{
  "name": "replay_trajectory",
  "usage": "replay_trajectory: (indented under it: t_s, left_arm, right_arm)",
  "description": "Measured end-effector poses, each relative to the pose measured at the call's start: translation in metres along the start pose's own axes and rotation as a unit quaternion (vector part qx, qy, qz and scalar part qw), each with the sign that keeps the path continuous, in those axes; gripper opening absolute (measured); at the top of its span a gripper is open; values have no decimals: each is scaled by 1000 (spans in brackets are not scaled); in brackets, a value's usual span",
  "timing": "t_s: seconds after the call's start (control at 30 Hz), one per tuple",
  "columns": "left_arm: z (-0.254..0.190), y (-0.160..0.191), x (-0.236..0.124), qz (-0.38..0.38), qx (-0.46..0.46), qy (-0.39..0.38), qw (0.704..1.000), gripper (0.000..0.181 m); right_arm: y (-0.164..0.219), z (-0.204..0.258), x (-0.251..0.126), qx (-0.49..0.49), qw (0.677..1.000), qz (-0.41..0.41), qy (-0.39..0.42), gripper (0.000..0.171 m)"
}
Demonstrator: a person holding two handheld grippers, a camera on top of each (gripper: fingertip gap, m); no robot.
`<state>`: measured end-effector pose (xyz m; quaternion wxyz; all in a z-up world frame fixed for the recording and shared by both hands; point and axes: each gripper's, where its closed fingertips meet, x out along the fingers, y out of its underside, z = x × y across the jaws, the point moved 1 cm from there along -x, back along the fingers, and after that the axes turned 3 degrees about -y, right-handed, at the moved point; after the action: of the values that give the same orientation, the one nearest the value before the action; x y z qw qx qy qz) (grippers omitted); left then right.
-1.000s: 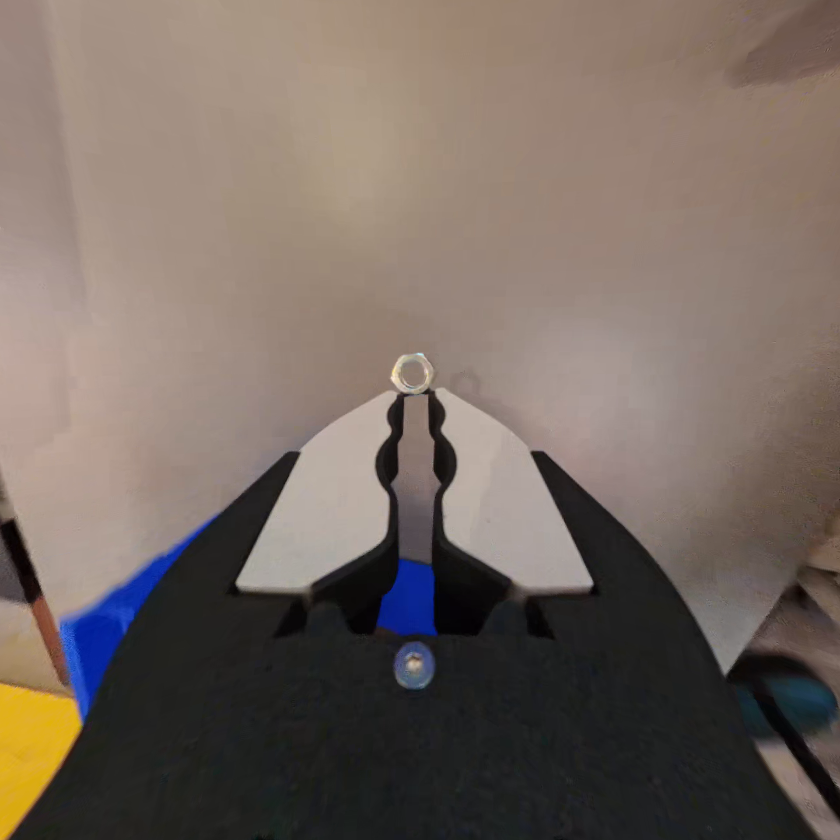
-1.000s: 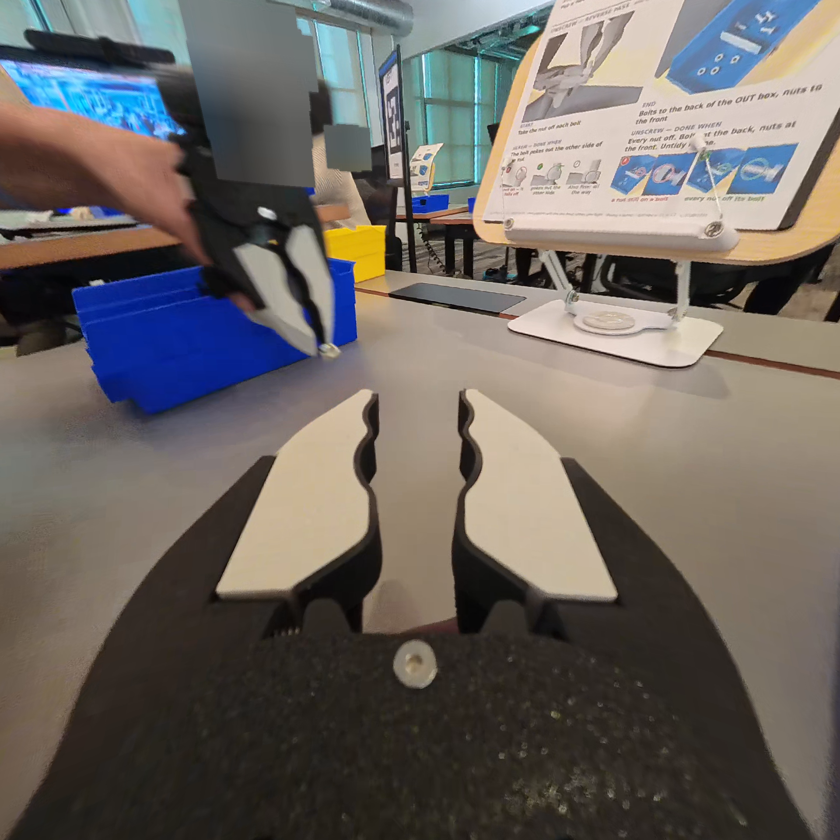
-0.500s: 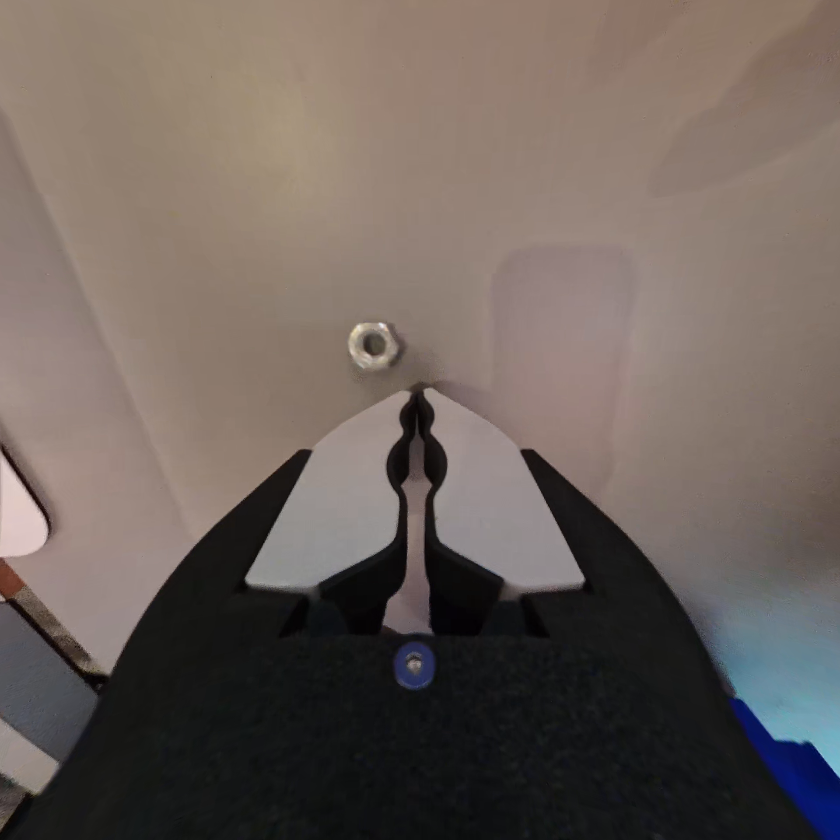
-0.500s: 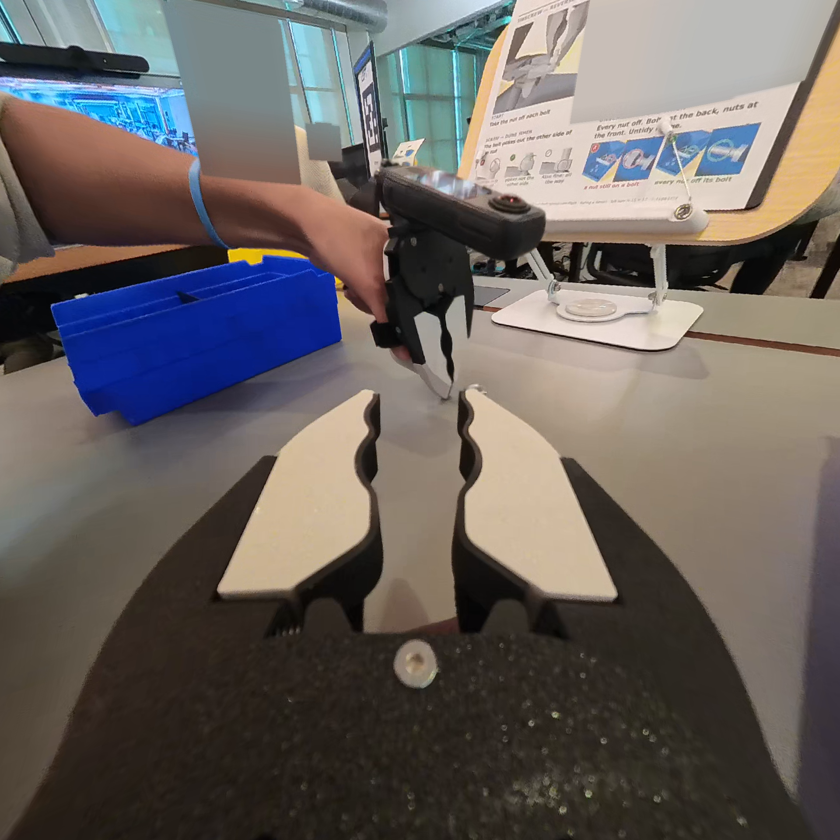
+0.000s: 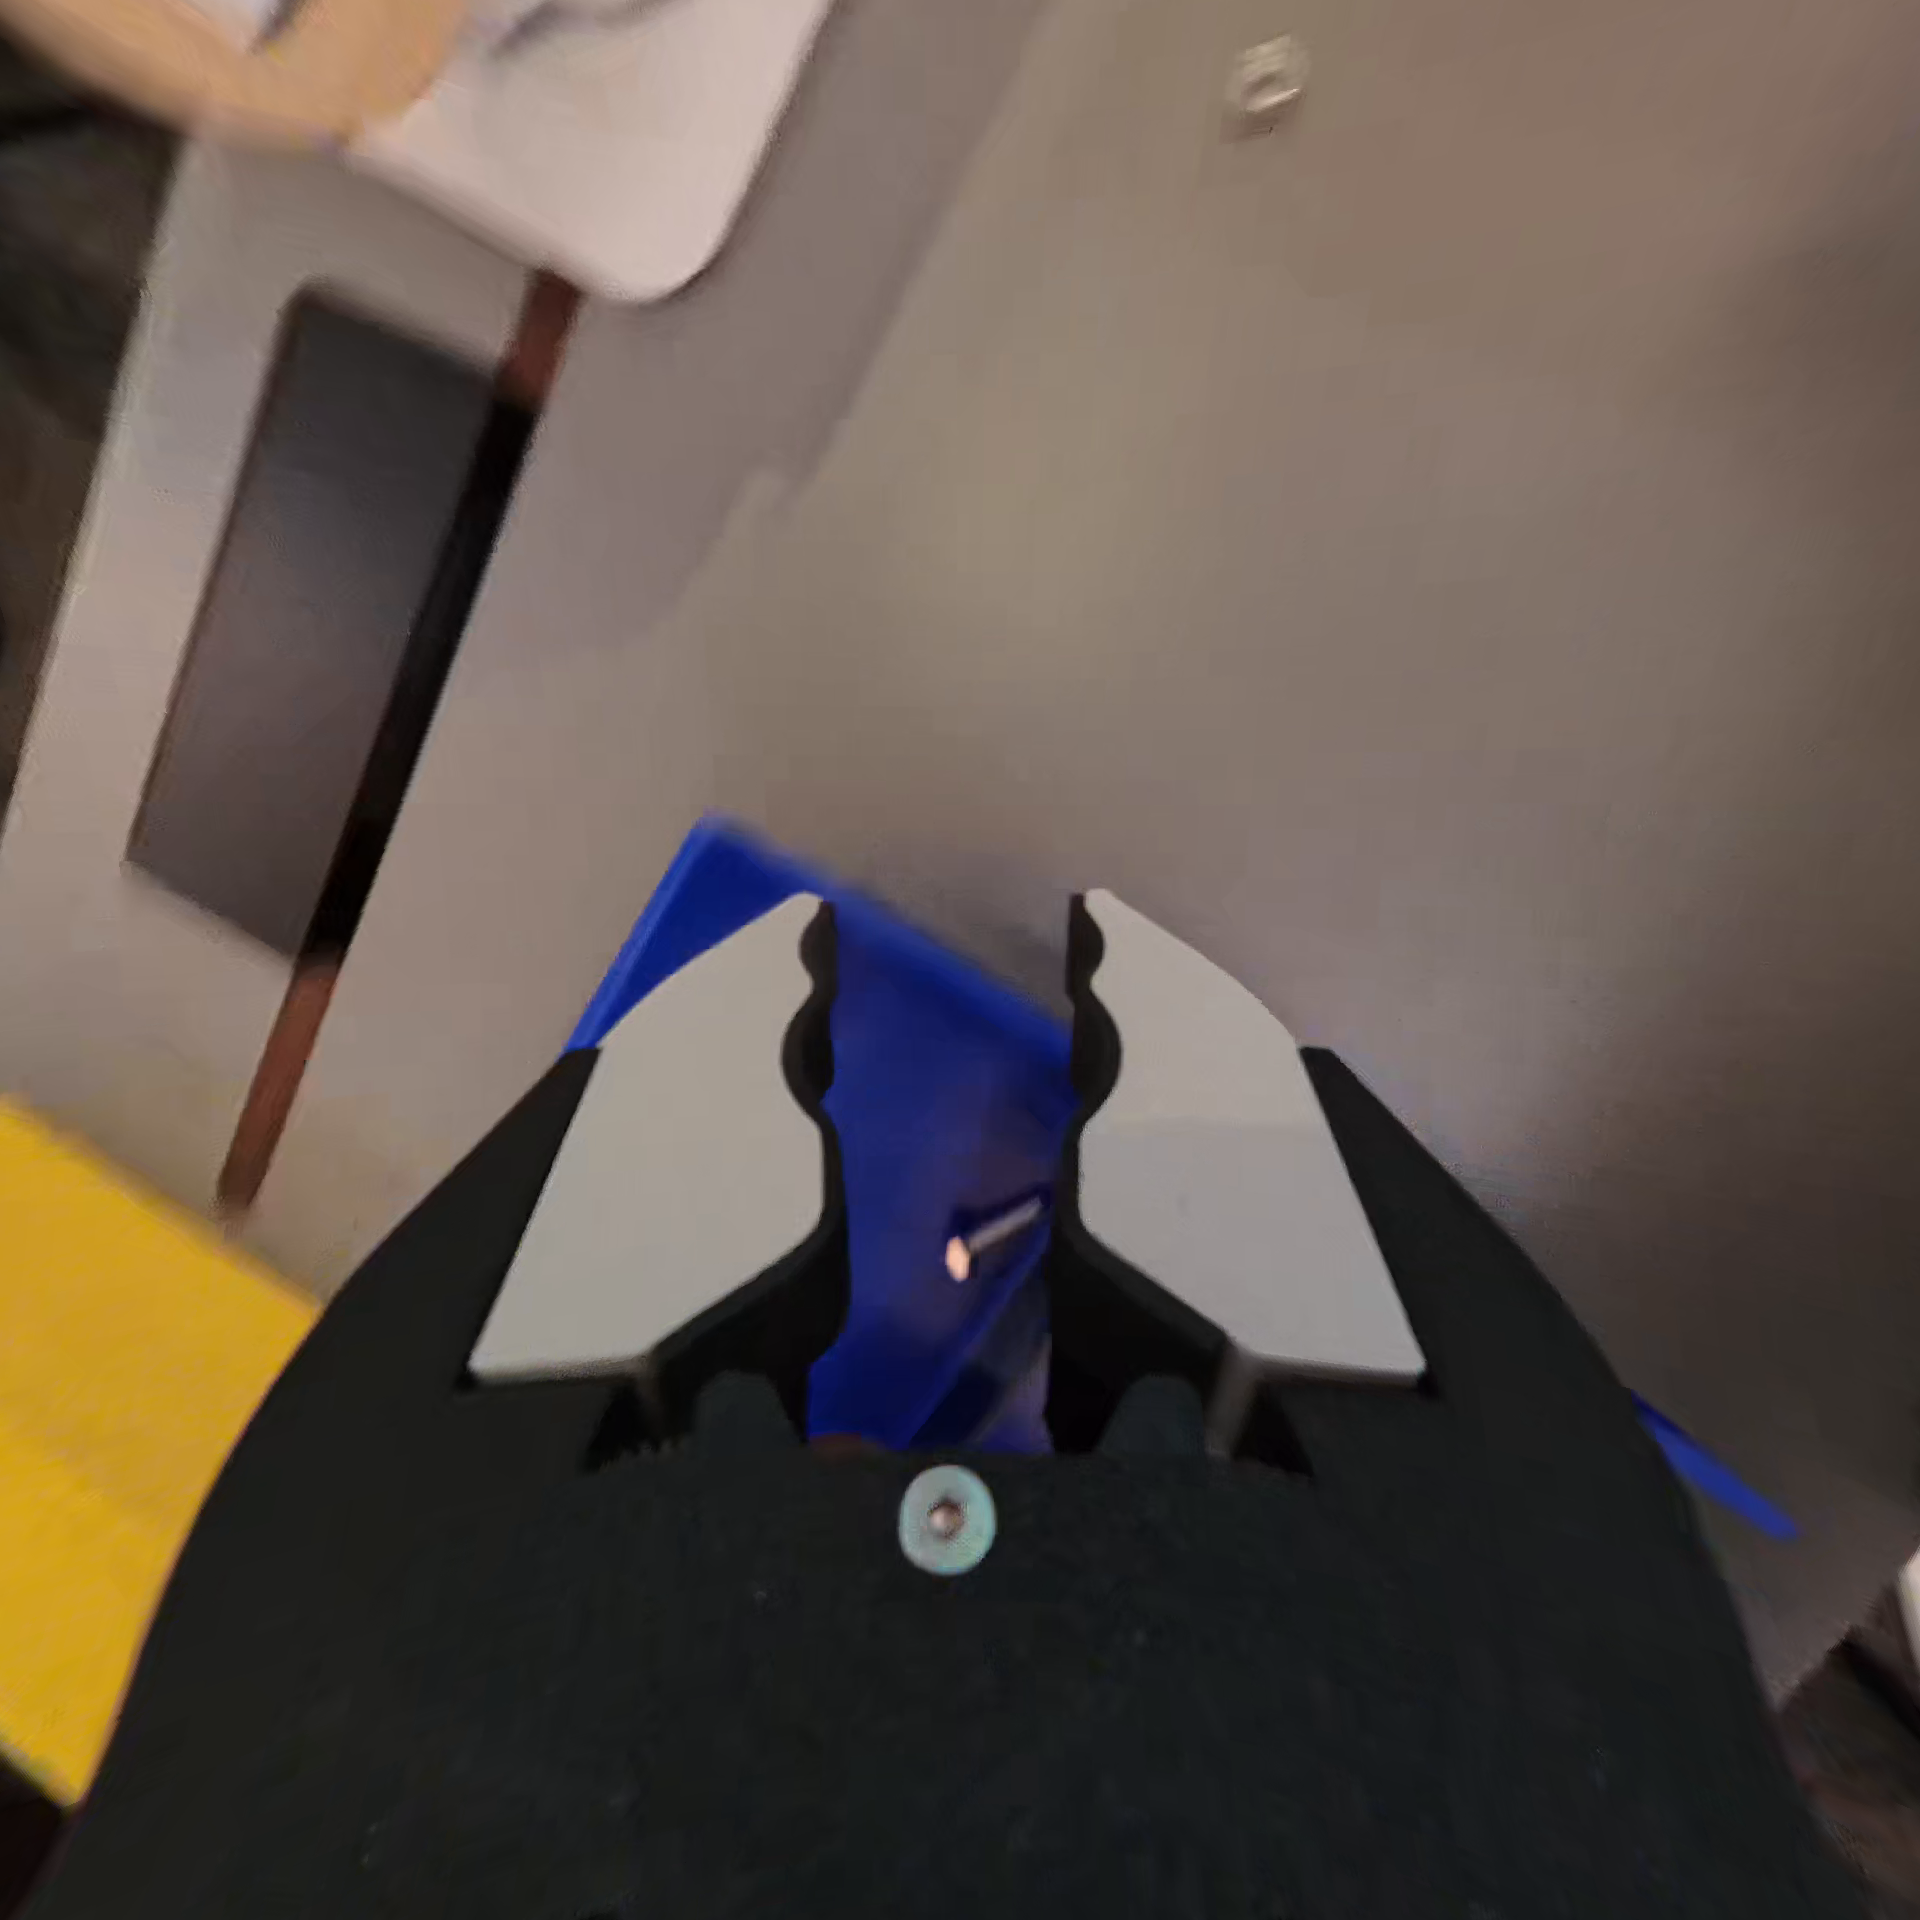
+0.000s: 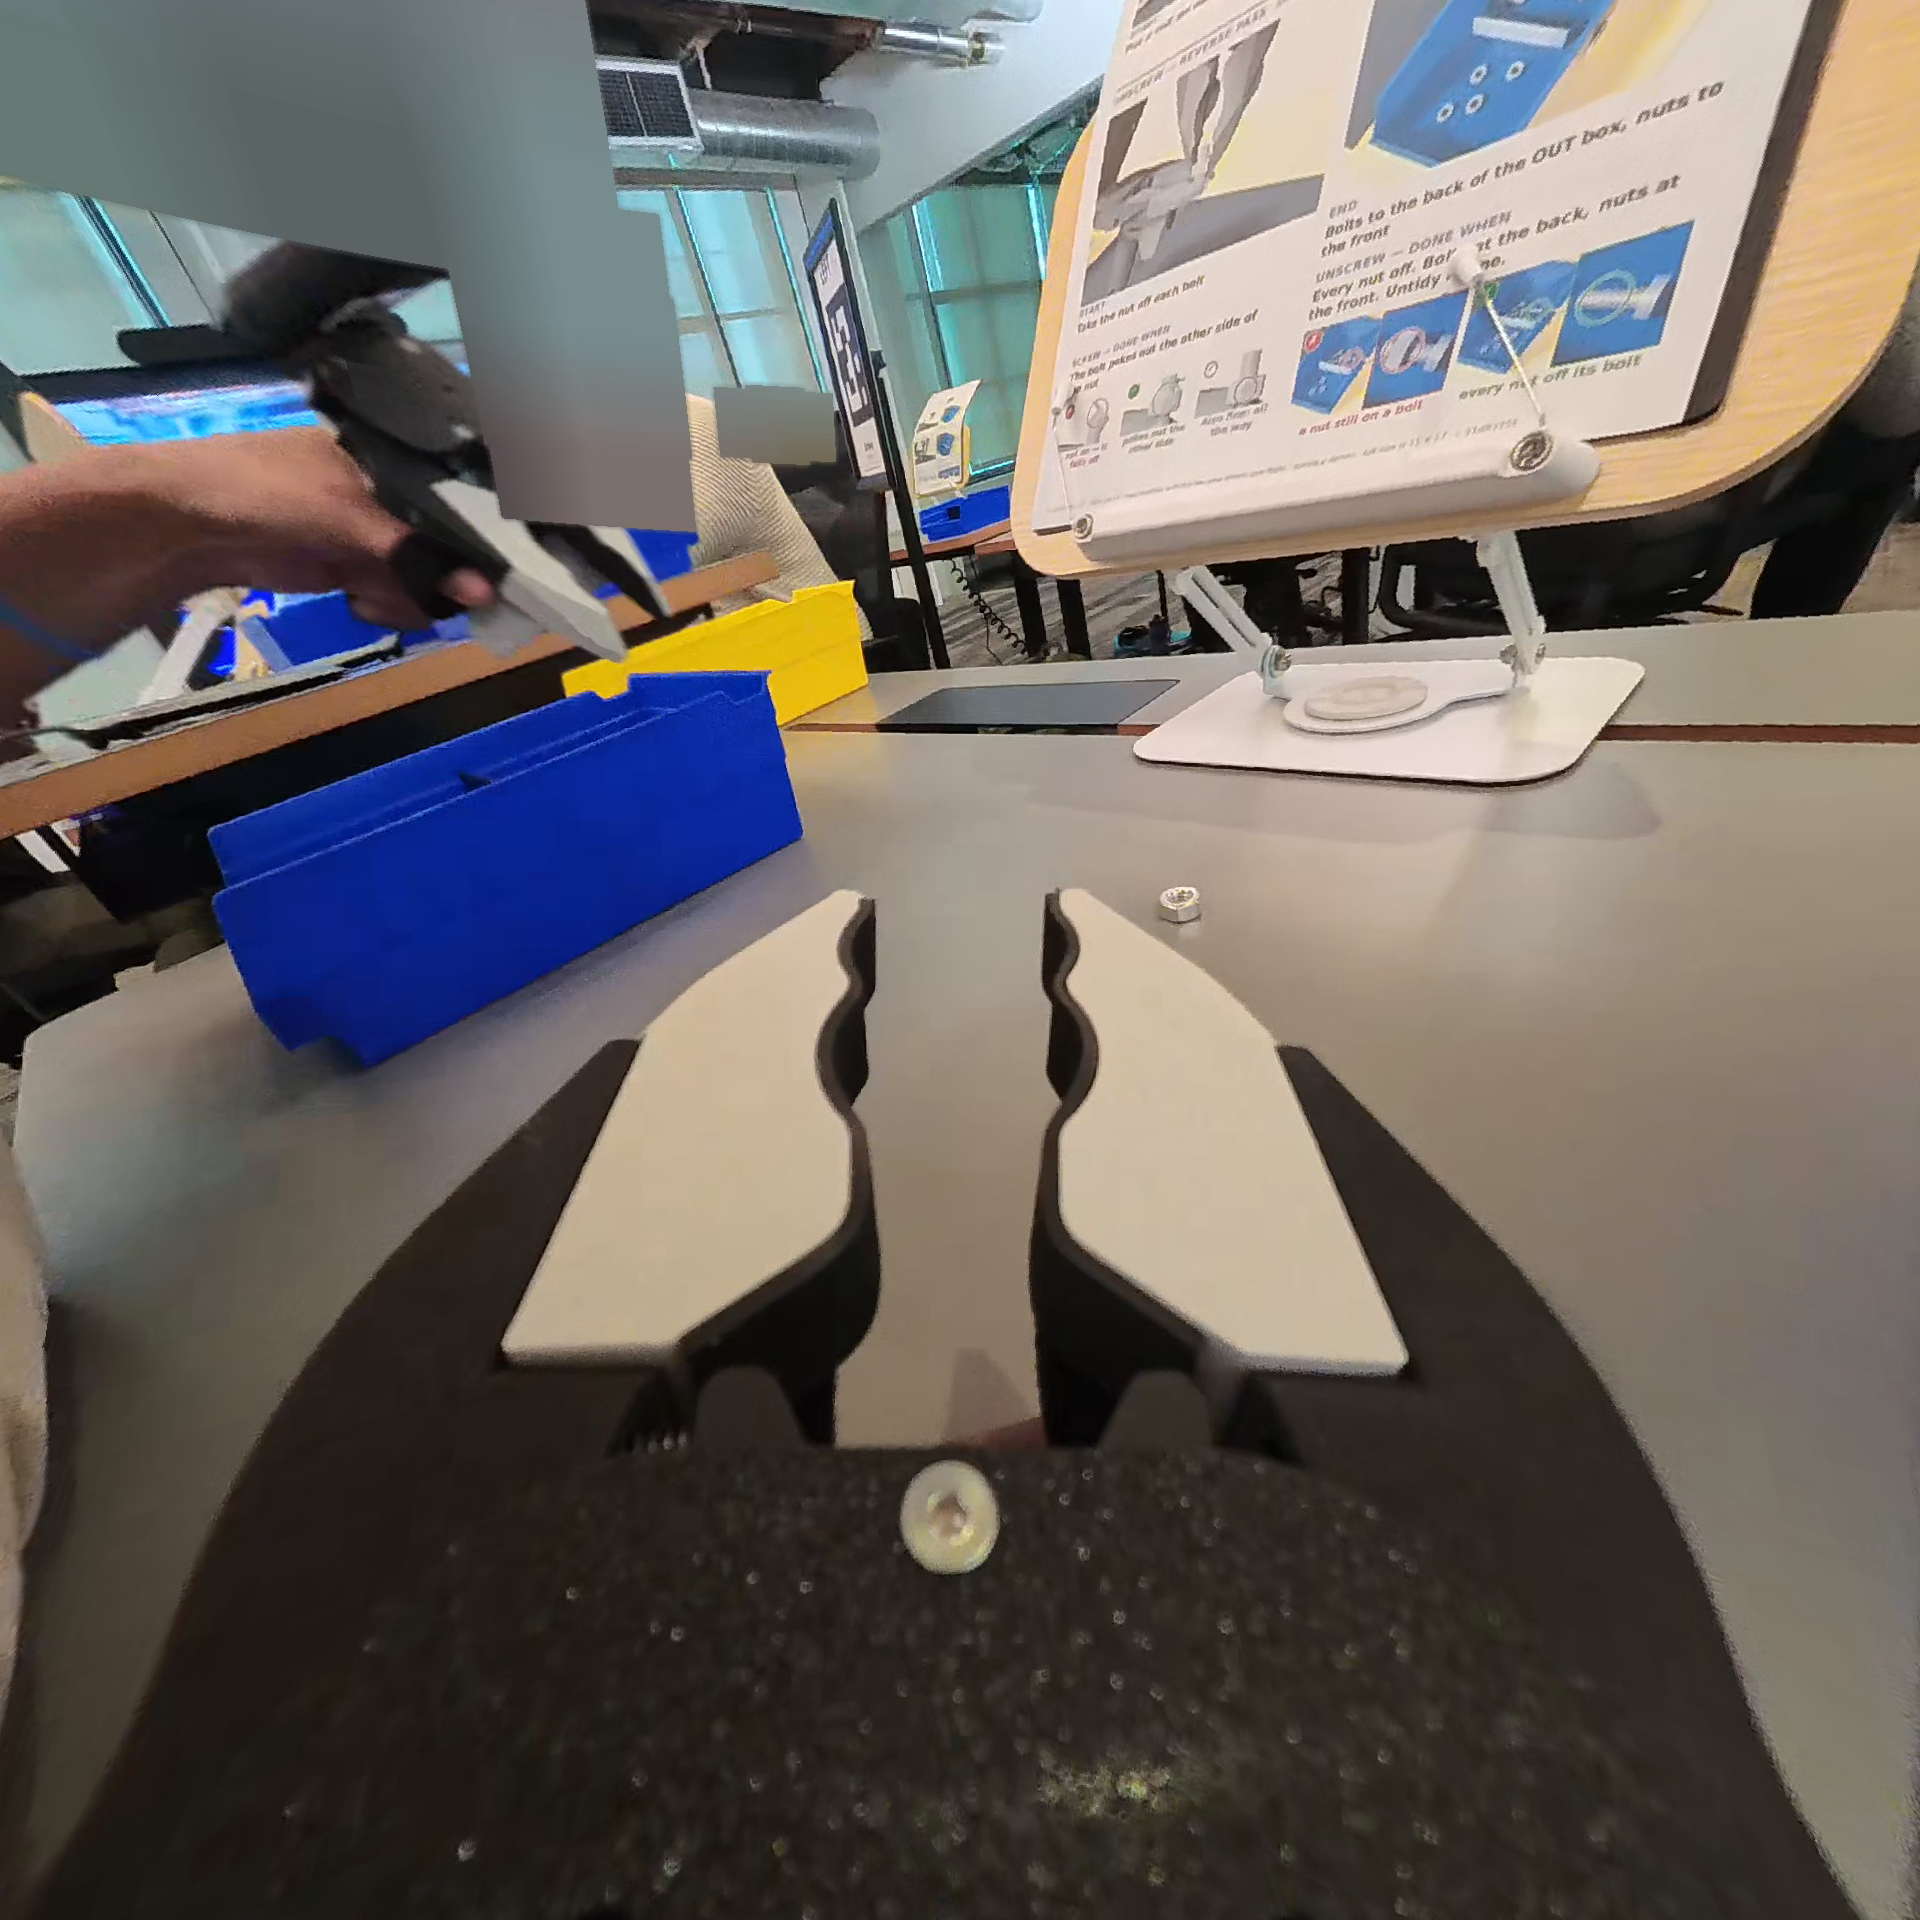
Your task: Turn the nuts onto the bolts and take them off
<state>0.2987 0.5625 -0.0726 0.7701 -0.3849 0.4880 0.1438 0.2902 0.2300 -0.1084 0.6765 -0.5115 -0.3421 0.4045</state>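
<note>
A small silver nut (image 6: 1179,904) lies alone on the grey table, just right of my right gripper's tips; it also shows blurred in the left wrist view (image 5: 1262,85) at the top right. My right gripper (image 6: 958,906) is open and empty, low over the table. My left gripper (image 5: 948,912) is open and empty above the blue bin (image 5: 935,1101), where a silver bolt (image 5: 992,1238) lies between its fingers. In the right wrist view the left gripper (image 6: 613,623) hangs over the blue bin (image 6: 499,862), held by a hand.
A yellow bin (image 6: 748,644) stands behind the blue one, also at the left in the left wrist view (image 5: 114,1434). A white stand (image 6: 1392,717) with an instruction board (image 6: 1455,260) is at the back right. A dark pad (image 6: 1029,704) lies beyond. My hands' fingertips stand some 35 centimetres from each other. The small silver nut (image 6: 1179,904) is closer to my right gripper, around 20 centimetres from its tips; the left tips are 30 centimetres off.
My left gripper left the nut on the table, swung back left over the blue bin and opened. The right gripper stayed open and barely moved.
</note>
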Motion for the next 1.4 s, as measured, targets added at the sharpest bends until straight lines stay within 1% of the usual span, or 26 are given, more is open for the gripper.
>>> replay_trajectory:
  t_s: [0.07, 0.17, 0.27, 0.3, 0.37, 0.4, 0.47, 0.53, 0.57, 0.63, 0.73, 0.8, 0.9, 0.97, 1.13, 1.2, 1.23, 1.4]
  left_arm:
    - [15, 36, -22, 2, -59, -45, 997, 52]
    - [7, 76, -36, 11, -60, -67, 996, 49]
    - [4, 91, -35, 33, -17, -66, 997, 49]
    - [6, 91, -33, 36, 11, -68, 997, 47]
    - [20, 94, -24, 60, 103, -78, 990, 46]
    - [25, 99, -18, 80, 148, -62, 984, 45]
    - [25, 113, -5, 140, 207, 19, 968, 48]
    - [17, 120, 1, 167, 261, 113, 944, 45]
    - [15, 123, 2, 183, 290, 144, 928, 43]
    - [21, 129, 7, 223, 346, 173, 895, 44]
    - [26, 132, 16, 246, 395, 205, 861, 42]
    - [31, 134, 27, 249, 446, 197, 837, 42]
    - [29, 136, 41, 232, 481, 197, 823, 43]
    - [21, 134, 48, 202, 492, 200, 823, 43]
    - [10, 155, 59, 192, 514, 215, 808, 43]
    - [8, 154, 62, 184, 520, 221, 804, 46]
    - [7, 151, 63, 174, 519, 221, 807, 46]
    - [6, 154, 63, 170, 526, 241, 798, 43]
  right_arm:
    - [0, 2, 1, -9, 1000, 2, 0, 30]
    - [2, 5, 3, -25, 1000, 8, 1, 30]
    - [2, 5, 2, -25, 1000, 7, 1, 30]
    - [1, 4, 2, -23, 1000, 5, 0, 30]
    - [0, 3, 1, -15, 1000, 0, -2, 30]
    - [-1, 3, 0, -12, 1000, -3, -4, 31]
    - [-2, 2, -1, -5, 1000, -8, -7, 31]
    - [-3, 1, -3, 2, 1000, -13, -7, 31]
    - [-3, 0, -3, 5, 1000, -14, -7, 31]
    - [-3, 0, -3, 7, 1000, -16, -6, 31]
    - [-4, 0, -4, 1, 1000, -17, -2, 32]
    - [-4, 0, -4, -3, 1000, -18, 3, 32]
    - [-4, -1, -4, -3, 1000, -18, 4, 32]
    - [-4, -2, -4, 3, 1000, -20, 2, 31]
    - [-5, -5, -5, 28, 999, -25, -7, 32]
    - [-5, -6, -6, 34, 999, -27, -8, 32]
    - [-6, -7, -6, 35, 999, -28, -8, 32]
    - [-6, -8, -6, 40, 999, -30, -7, 32]
